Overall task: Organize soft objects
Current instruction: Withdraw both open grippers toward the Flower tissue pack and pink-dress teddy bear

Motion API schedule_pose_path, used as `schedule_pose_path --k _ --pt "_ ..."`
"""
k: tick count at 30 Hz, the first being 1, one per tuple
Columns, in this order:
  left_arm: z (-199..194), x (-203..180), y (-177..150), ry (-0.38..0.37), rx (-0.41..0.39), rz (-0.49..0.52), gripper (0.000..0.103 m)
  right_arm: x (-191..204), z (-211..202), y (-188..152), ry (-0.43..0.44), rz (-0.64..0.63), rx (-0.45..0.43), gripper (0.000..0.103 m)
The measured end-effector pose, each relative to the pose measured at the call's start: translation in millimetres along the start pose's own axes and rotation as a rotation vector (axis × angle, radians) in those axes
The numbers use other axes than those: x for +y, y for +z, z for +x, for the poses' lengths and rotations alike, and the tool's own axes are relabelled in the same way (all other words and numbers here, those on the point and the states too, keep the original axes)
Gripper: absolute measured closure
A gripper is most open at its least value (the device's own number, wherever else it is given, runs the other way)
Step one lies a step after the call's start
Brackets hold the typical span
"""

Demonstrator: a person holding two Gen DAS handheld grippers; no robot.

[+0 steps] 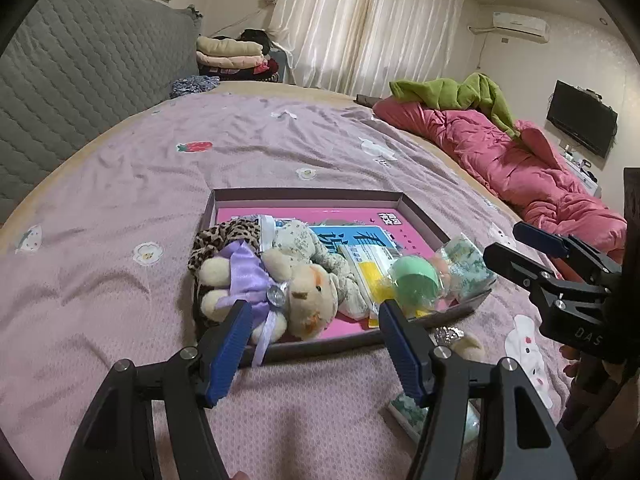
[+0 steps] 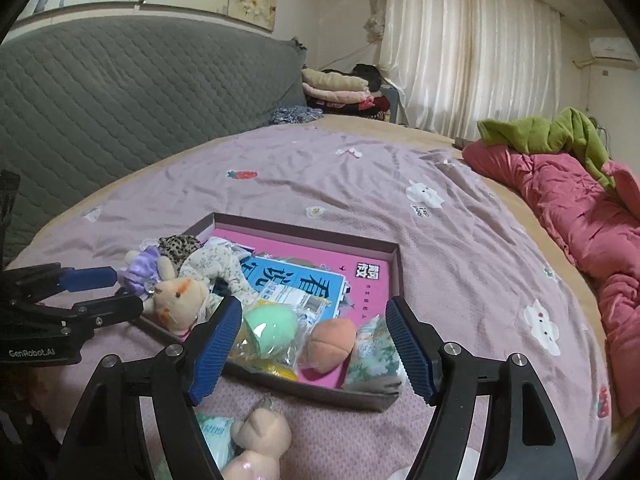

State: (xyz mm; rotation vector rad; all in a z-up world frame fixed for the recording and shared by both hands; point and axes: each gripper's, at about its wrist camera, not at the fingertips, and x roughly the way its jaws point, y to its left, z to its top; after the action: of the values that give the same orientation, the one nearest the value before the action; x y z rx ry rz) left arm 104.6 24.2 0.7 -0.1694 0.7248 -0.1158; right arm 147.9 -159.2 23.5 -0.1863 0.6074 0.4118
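The left gripper (image 1: pixel 314 344) and right gripper (image 2: pixel 316 346) are held over the near edge of the shallow tray (image 2: pixel 394 256), both with ribbed blue pads spread wide and nothing clasped. Nearer than the tray, a small plush bear (image 2: pixel 260 446) lies on the lilac bedsheet (image 2: pixel 360 184). Inside the tray are seen a purple-dressed bear (image 1: pixel 276 292), a green ball (image 2: pixel 270 326), a peach plush (image 2: pixel 330 344) and packets.

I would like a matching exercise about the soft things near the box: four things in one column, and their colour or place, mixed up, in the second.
Things:
1. sponge ball
2. teddy bear's dress
3. small plush toy
4. peach plush

Descriptions:
A. on the bed sheet, outside the box
B. green
C. orange-pink, in the box
D. purple

Pairs: 1-B, 2-D, 3-A, 4-C
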Motion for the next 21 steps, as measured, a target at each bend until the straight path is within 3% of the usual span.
schedule_pose_path --k 11,21 --pt "-4.8 -33.5 -22.3 -0.101 0.062 0.068 0.038 5.1 -14.7 -15.0 0.005 -0.003 0.035 0.027" --pt "7.3 -51.1 -42.4 -0.196 0.193 0.089 0.038 1.3 -18.9 -27.8 0.020 -0.003 0.071 0.027"
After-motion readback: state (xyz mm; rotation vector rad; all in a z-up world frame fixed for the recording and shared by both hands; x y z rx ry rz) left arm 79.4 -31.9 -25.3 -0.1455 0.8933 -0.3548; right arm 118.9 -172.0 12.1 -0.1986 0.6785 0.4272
